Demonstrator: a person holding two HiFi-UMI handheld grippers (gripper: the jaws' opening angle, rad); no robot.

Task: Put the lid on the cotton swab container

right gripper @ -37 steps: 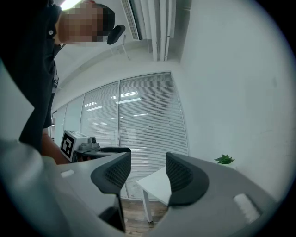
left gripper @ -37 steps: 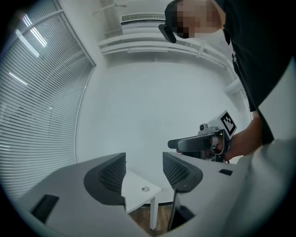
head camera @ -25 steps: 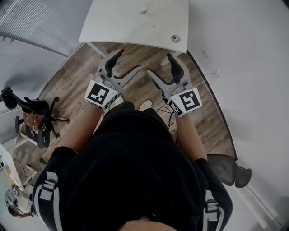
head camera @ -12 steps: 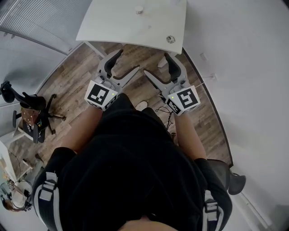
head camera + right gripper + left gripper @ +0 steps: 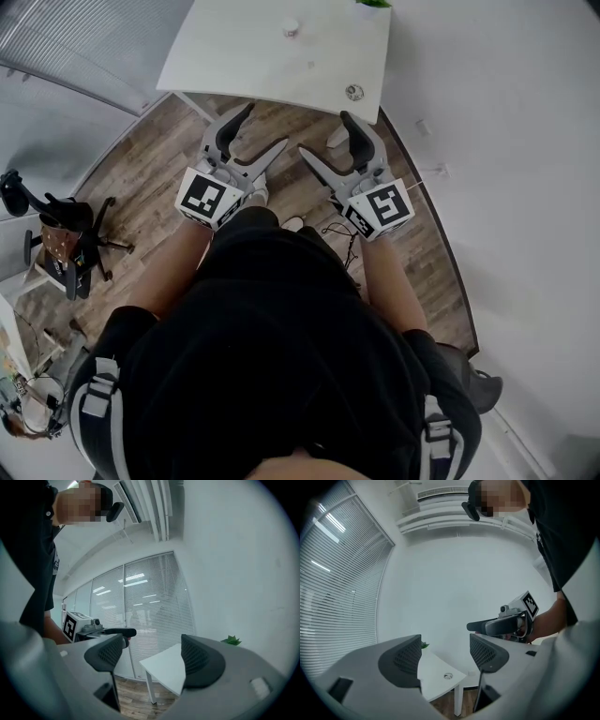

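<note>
On the white table (image 5: pixel 244 56), a small round thing with a dark ring (image 5: pixel 353 92) lies near the front right corner. A small pale round thing (image 5: pixel 292 29) lies farther back. Which is the lid and which the cotton swab container I cannot tell. The ringed one also shows in the left gripper view as a small round thing (image 5: pixel 448 675). My left gripper (image 5: pixel 263 129) and right gripper (image 5: pixel 326 135) hang side by side over the wooden floor, short of the table's front edge. Both are open and empty. In their own views, the left gripper (image 5: pixel 443 656) and right gripper (image 5: pixel 152 657) have only air between the jaws.
A green plant (image 5: pixel 373 3) sits at the table's far right edge, also visible as a green plant (image 5: pixel 230 641). A black office chair (image 5: pixel 56 234) stands on the floor at left. White walls close in on the right, and blinds (image 5: pixel 66 37) on the left. Cables lie on the floor (image 5: pixel 339 230).
The table and its two small objects have slid slightly lower in the head view, and the plant has come into sight. Both grippers stay open in about the same place.
</note>
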